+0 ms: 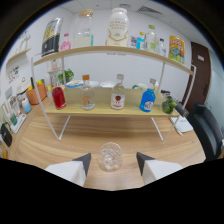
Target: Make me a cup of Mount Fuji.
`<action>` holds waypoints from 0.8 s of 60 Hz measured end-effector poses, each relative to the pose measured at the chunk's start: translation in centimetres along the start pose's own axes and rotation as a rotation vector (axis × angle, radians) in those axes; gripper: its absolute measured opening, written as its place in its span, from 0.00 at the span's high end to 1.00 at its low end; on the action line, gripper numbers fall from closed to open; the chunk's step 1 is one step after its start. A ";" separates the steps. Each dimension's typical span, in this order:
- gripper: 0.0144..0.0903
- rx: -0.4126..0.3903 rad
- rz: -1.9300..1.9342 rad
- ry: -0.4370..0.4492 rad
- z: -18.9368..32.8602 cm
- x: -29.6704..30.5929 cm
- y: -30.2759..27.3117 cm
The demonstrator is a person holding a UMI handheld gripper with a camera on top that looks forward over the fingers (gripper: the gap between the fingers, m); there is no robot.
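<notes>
Glass stands on the wooden table between the spread fingers of the gripper, untouched. It looks clear, rigid, slippery, probably breakable; grip its sidewalls gently at mid-height.

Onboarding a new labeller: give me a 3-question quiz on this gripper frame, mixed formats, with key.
1. True or false: the clear glass stands on the wooden table between the gripper fingers, with a gap at each side.
2. The bottle of blue liquid stands: A) on the top shelf B) on the lower shelf C) on the table.
3. Fill in: the bottle near the lower shelf's other end holds ___ liquid.

Key: 1 true; 2 B; 3 red.
</notes>
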 end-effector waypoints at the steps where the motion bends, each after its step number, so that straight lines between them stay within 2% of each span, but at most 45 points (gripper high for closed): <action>1: 0.07 0.002 0.002 0.001 0.0 0.0 0.0; 20: 0.07 0.047 0.015 0.024 -2.9 -1.1 2.0; 28: 0.07 0.145 0.044 0.004 -3.4 -3.2 1.0; 40: 0.07 0.313 0.084 -0.048 -1.8 -6.2 -5.2; 48: 0.07 0.365 0.089 -0.064 1.3 -6.9 -9.3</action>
